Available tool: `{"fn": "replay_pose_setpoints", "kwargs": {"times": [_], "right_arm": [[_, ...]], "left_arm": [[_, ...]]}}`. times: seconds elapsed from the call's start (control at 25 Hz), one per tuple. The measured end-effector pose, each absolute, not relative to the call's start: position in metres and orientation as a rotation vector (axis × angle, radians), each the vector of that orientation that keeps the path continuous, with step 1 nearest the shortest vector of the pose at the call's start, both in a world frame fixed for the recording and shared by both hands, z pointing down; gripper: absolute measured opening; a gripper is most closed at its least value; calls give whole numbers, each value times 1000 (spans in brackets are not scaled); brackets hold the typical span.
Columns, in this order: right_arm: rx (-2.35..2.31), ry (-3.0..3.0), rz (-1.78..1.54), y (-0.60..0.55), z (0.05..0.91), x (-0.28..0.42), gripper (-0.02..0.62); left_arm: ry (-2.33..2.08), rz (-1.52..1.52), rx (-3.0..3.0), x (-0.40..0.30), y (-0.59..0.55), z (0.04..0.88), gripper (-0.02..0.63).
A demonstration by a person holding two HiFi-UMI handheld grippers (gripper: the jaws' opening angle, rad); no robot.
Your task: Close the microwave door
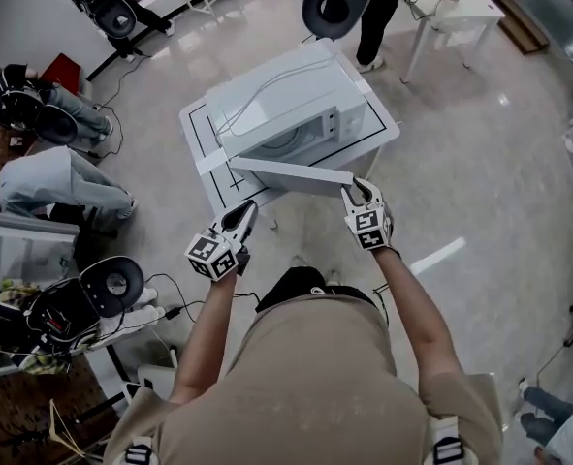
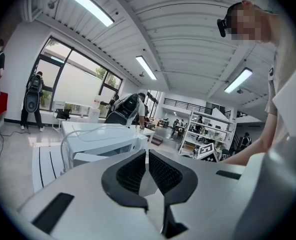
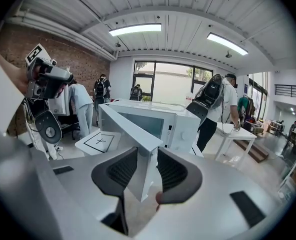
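The microwave (image 1: 296, 105) stands on a small white worktop (image 1: 197, 134) in front of the person. Its door (image 1: 291, 174) is open and stands out from the front toward the person, with the hinge at the person's left side and the free edge at the right.

The step in hand is, as I judge it, to swing this door back to the front of the microwave. To do it well, the free edge should be led along a curve around the hinge and not pushed in a straight line, otherwise the thin edge may slip out from between the pads. Near the end it is probably better to release the edge and press flat on the door until the latch catches. The push should be gentle, so that the microwave does not slide on the worktop.

The right gripper (image 1: 357, 198) is at the free edge of the door. Its jaws are narrow, with one pad on each side of the edge, and they seem to pinch it. The left gripper (image 1: 239, 219) hangs near the hinge end, apart from the door. Its jaws are almost together, with nothing between them.
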State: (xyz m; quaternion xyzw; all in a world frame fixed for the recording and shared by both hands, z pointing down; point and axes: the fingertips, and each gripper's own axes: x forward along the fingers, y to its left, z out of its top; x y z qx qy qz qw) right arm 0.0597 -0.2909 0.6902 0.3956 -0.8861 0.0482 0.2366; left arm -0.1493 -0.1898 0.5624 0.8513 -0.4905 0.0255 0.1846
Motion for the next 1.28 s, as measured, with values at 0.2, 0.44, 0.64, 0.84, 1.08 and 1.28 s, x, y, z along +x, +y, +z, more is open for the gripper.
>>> {"fn": "replay_pose_setpoints", "kwargs": {"times": [0.2, 0.44, 0.64, 0.84, 1.08, 1.28], "right_arm": [[1115, -2406, 120, -306, 690, 57, 112], [1175, -2373, 131, -323, 695, 56, 114], [1199, -2357, 112, -334, 696, 56, 117], [1201, -2336, 57, -341, 688, 56, 120], [1184, -2324, -3, -355, 691, 54, 120], [1178, -2348, -25, -375, 685, 56, 143]], "left_arm": [[-1335, 83, 2414, -157, -209, 567, 8], [-1276, 88, 2444, -159, -227, 571, 8], [-1239, 81, 2469, -159, -237, 575, 8], [-1208, 69, 2495, -155, -239, 571, 8], [-1241, 74, 2473, -155, -238, 572, 8], [-1347, 56, 2396, -156, -248, 572, 8]]}}
